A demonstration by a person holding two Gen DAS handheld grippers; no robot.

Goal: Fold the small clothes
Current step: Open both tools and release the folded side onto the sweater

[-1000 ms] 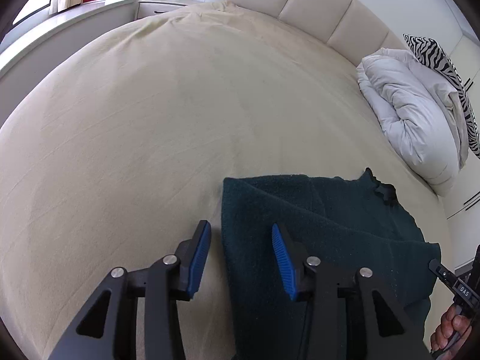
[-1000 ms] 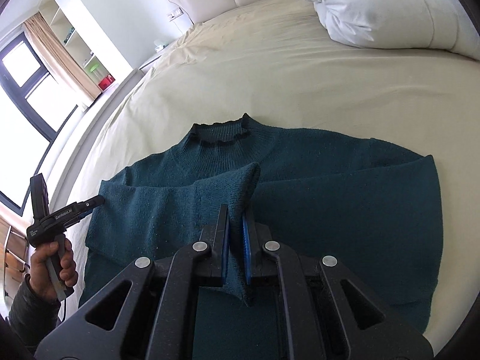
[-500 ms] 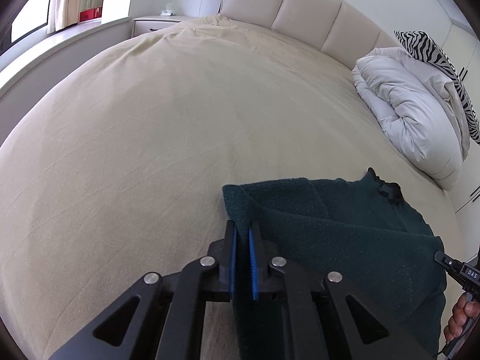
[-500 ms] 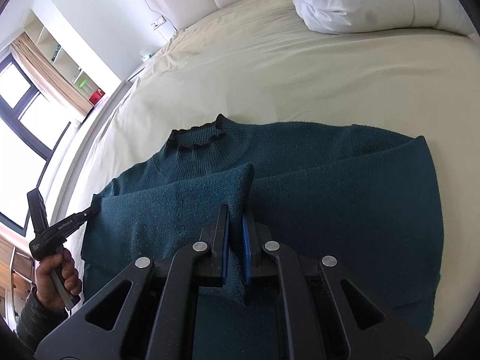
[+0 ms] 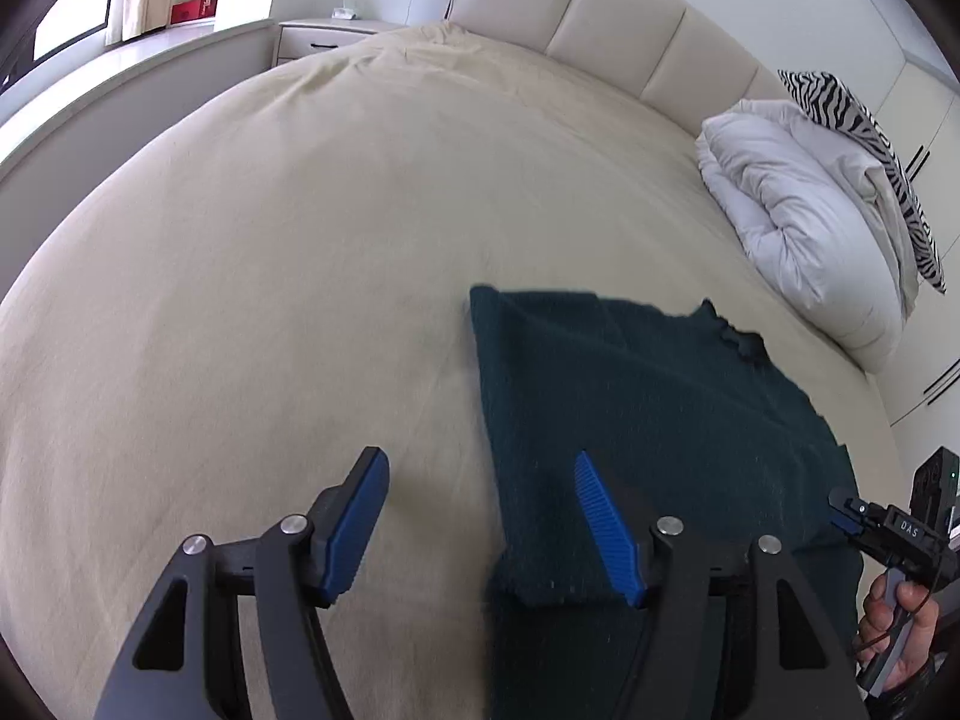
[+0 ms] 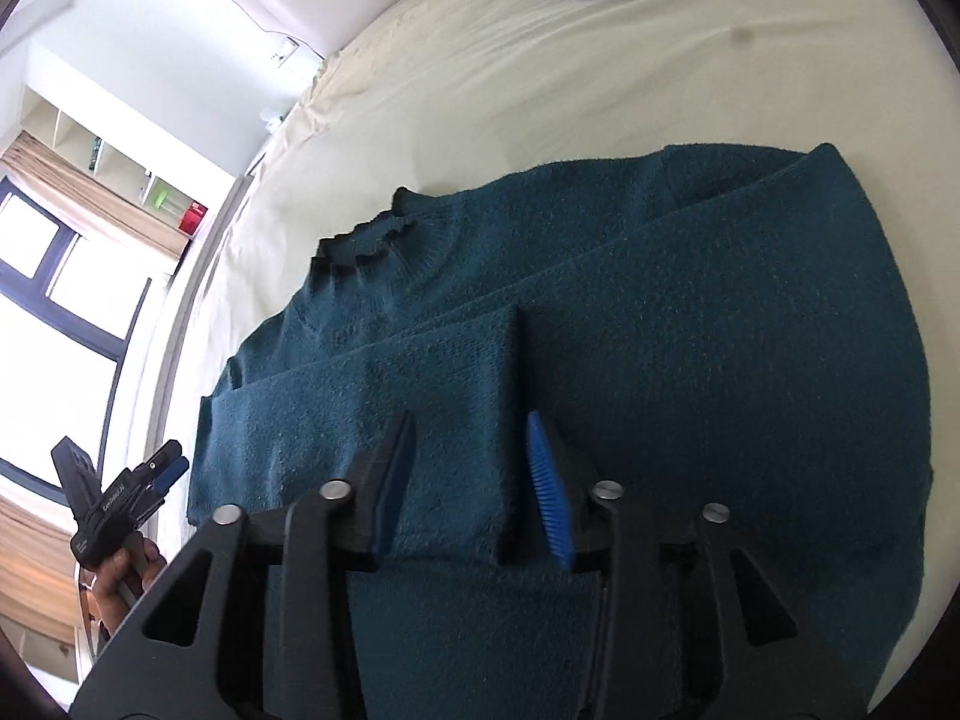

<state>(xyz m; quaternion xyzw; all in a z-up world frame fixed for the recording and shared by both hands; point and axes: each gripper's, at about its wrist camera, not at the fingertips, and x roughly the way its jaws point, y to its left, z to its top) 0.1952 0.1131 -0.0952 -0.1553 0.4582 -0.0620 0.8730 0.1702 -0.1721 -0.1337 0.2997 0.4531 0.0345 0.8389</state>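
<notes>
Teal sweater [image 6: 690, 372] lies flat on bed [image 5: 270, 300], centre-right of right wrist view, sleeves folded in. Left gripper [image 5: 480, 516] & right gripper [image 6: 474, 480] both just opened, released, sleeve cuff loose betw right jaws. Prob soft, thick, light knit, grippy; pinch at hem corners.

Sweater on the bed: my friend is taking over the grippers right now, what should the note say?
Left gripper: open, jaws just opened, straddling the sweater's left edge without pinching it.
Right gripper: open, jaws just opened, the folded-in sleeve lies loose between the pads.
Sweater lies flat on the bed, collar towards the headboard.
Done: both sleeves folded across the body.
Left: probably fold the body up.
</notes>
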